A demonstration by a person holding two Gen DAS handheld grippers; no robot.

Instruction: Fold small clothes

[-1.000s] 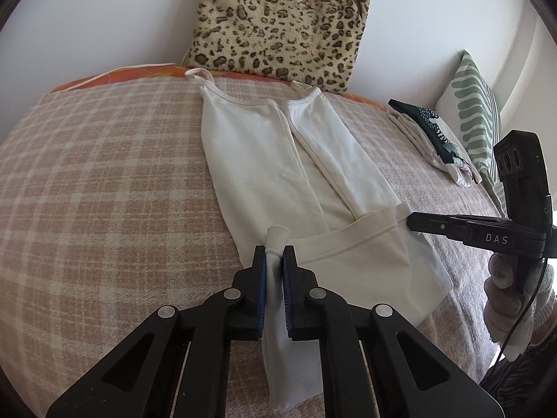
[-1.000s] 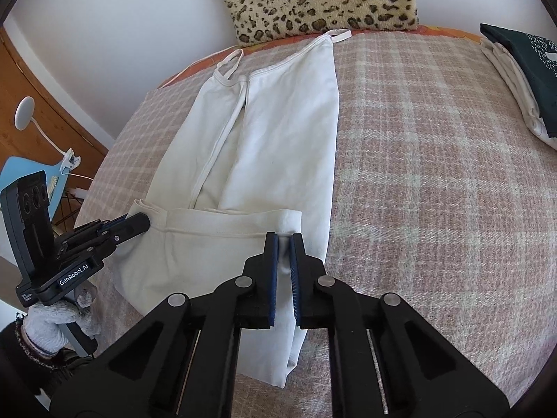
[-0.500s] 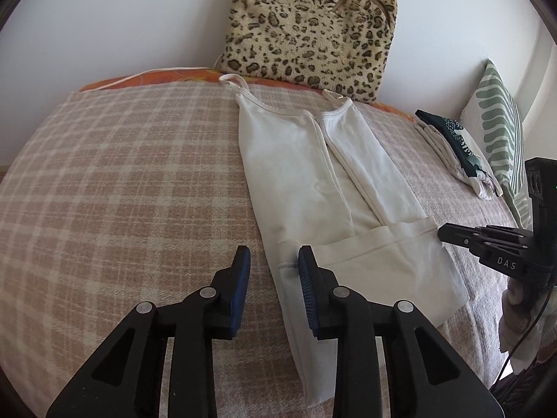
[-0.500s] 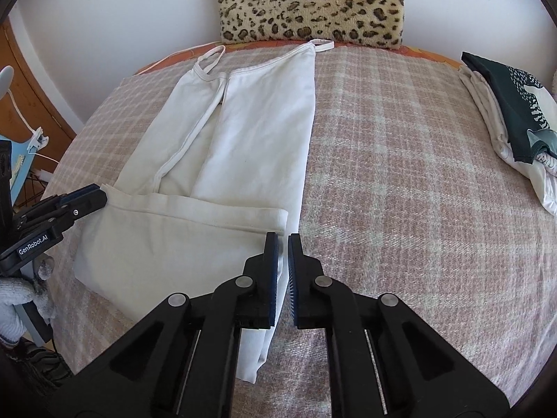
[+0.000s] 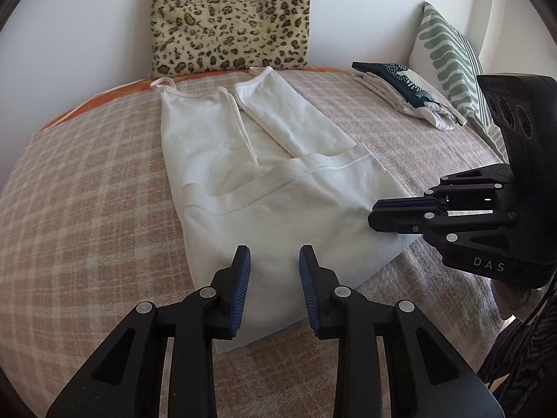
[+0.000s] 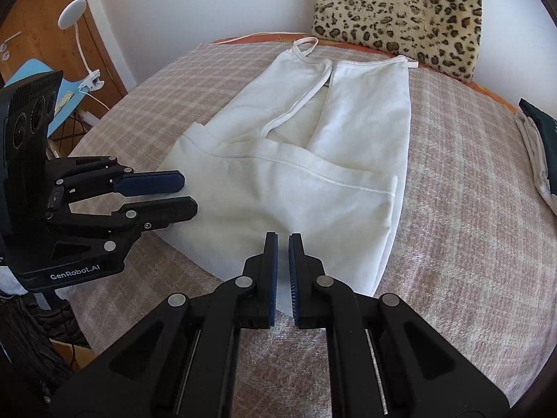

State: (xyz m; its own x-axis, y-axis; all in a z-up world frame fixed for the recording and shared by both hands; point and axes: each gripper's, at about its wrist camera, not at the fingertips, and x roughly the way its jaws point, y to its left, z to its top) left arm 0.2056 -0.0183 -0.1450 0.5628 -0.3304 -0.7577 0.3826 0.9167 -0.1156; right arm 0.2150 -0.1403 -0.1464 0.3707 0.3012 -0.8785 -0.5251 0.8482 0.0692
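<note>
On my left side, the left gripper (image 5: 273, 268) hangs wide apart and empty over the near fold of the white camisole (image 5: 243, 160), which lies on the checked bed cover (image 5: 87, 191). I judge the fold roughly half done: both sides are turned in lengthwise and the hem end is brought up over the middle, yet the strap end toward the leopard cushion (image 5: 229, 17) is uncovered, so one more fold seems left. In the right wrist view the left gripper's body reads "GenRobot.AI". Further right, my right gripper (image 6: 282, 249) is nearly closed, a narrow gap, gripping nothing I can see; its body reads "DAS". At far right a stack of folded clothes (image 5: 400, 94) rests by the striped pillow (image 5: 449, 59).
</note>
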